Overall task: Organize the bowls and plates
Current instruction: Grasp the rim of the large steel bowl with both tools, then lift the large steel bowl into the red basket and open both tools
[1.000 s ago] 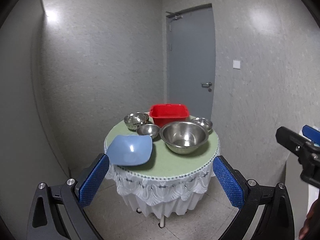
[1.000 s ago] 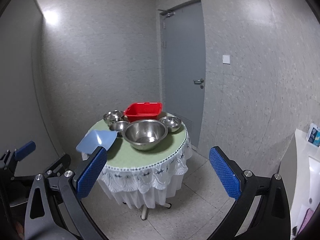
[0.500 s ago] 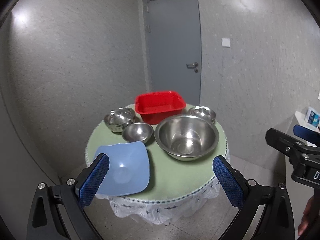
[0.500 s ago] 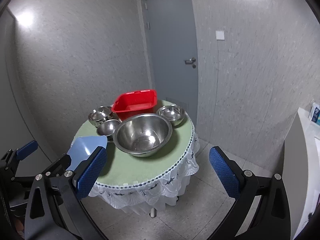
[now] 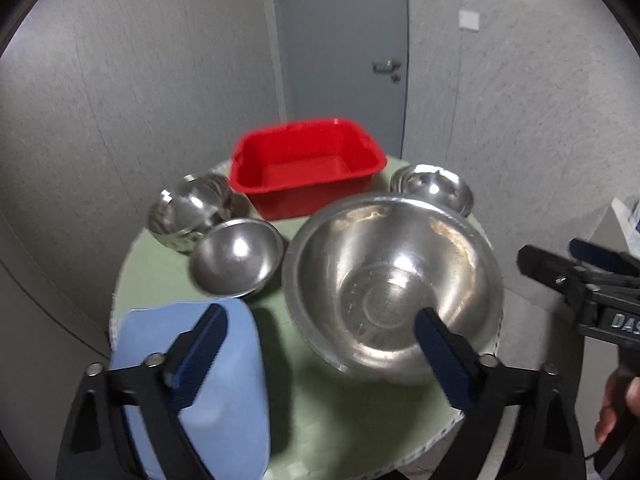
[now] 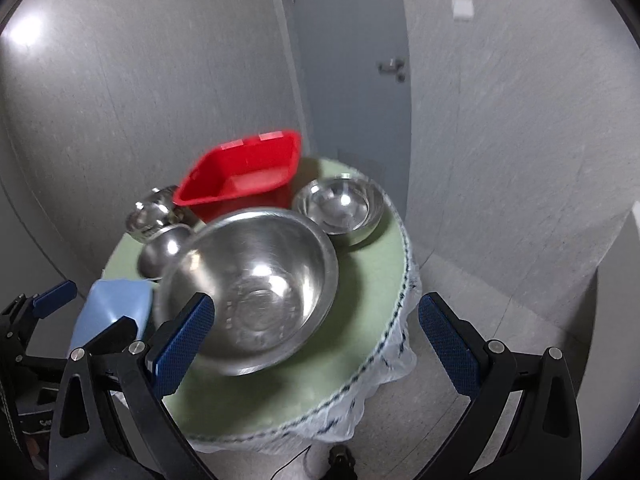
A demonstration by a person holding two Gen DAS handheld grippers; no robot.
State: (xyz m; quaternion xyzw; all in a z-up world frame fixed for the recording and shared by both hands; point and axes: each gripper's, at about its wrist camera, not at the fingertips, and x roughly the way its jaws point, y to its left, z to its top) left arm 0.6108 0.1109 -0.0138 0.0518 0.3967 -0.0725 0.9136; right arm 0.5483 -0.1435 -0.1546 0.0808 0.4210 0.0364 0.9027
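Both my hand-held grippers wide, empty: left hand-held gripper [image 5: 320, 344], right hand-held gripper [image 6: 316, 332]. Big steel bowl [image 5: 392, 284] near: stiff, slick, probably light; pinch rim.

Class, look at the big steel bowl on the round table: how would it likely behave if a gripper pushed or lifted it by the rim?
The big steel bowl looks polished, so probably slippery. Its rounded underside suggests it may rock when pushed. Thin-walled, so likely light for its size.
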